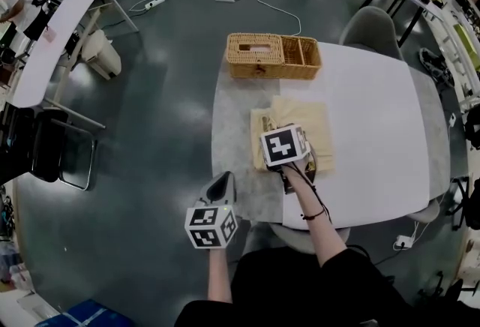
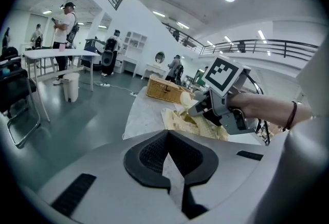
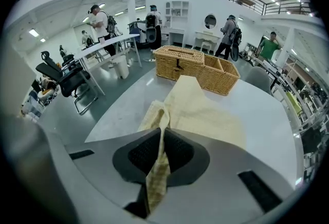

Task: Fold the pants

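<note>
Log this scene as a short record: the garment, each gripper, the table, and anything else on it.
garment: pale yellow pants, lying in layers on the table
table: white table
right gripper: right gripper shut on a fold of the pants at their near edge
left gripper: left gripper with jaws together and nothing between them, by the table's near-left corner, apart from the pants
other item: wicker basket at the table's far edge, not touching the pants

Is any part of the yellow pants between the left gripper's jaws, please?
No, the left gripper has nothing between its jaws; the yellow pants lie beyond it on the table.
</note>
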Available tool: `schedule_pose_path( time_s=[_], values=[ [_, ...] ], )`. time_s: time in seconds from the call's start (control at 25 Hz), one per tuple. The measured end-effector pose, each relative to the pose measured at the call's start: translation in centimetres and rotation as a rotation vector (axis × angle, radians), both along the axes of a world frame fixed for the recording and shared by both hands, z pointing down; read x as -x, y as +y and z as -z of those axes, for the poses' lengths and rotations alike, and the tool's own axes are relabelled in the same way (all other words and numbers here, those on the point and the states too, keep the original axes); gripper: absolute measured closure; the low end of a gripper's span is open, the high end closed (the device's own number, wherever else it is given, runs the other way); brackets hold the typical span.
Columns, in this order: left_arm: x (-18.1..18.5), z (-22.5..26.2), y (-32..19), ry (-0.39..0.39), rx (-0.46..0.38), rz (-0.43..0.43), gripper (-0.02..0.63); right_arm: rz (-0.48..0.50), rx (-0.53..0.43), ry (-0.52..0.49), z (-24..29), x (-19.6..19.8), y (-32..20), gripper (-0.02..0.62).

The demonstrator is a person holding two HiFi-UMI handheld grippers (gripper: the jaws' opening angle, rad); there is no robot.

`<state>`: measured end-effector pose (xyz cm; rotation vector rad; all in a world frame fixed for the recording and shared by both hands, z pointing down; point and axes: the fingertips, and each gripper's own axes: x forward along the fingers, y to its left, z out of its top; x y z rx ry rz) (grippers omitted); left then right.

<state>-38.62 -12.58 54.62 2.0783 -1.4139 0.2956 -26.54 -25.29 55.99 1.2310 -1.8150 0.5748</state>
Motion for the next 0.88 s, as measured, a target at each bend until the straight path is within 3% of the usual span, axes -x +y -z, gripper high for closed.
schedule_pose_path(
  time_s=[0.72,0.88],
  values=[
    [1.1,-0.4,0.6,0.008,0.009,0.032,0.598,-0.027,-0.025,0.035,-1.9,1.4,0.3,0.565],
    [1.0,-0.4,0.8,0.008,0.009,0.032,0.598,-0.015,-0.028,0.017,-2.1,2.0,0.7,0.517]
  ],
)
